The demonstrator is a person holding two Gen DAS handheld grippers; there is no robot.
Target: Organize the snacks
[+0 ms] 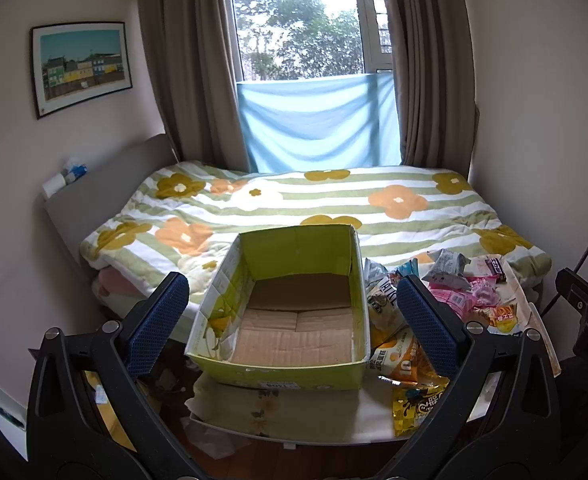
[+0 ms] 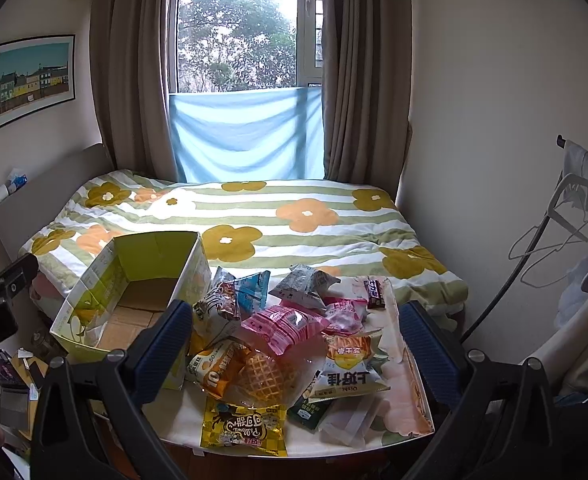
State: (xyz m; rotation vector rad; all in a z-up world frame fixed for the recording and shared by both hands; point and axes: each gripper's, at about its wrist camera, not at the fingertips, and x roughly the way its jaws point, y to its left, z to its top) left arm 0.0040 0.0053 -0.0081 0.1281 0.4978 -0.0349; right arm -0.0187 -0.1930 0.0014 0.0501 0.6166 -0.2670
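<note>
Starting out, we hold the left gripper [image 1: 291,312] spread before the empty box [image 1: 294,368] and the right gripper [image 2: 296,344] spread over the snack pile [image 2: 289,332]; next, pinching one packet.

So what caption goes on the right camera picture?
Open right tongs hover over crinkly colourful snack packets beside an empty green cardboard box.

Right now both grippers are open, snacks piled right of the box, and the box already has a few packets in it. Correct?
Not quite. The box is empty: the left wrist view shows only bare cardboard inside. The rest holds: left gripper and right gripper are open, and the snacks lie right of the box.
</note>
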